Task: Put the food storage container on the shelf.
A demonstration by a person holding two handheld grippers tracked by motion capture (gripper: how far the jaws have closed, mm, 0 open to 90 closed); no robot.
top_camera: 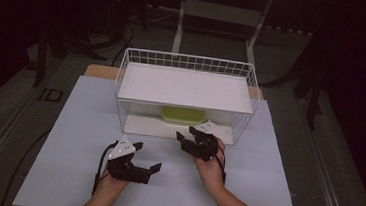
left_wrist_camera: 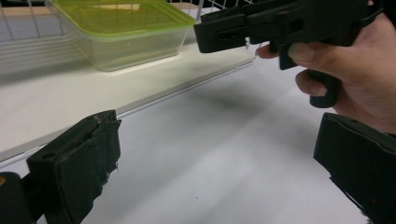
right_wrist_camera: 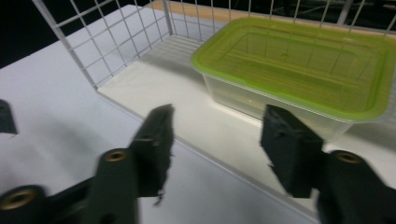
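Pale table (top_camera: pixel 82 139) under me; my right claw (right_wrist_camera: pixel 215 140) gapes empty before the green-lidded clear plastic box (right_wrist_camera: pixel 299 70), left claw (top_camera: pixel 137 167) open too. Rushing could strike the white wire basket (top_camera: pixel 128 78).

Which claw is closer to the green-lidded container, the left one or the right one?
The right claw is closer, just before the shelf opening facing the container. The left claw is further back on the table.

Dim room, bright tabletop, near jaws blurred.
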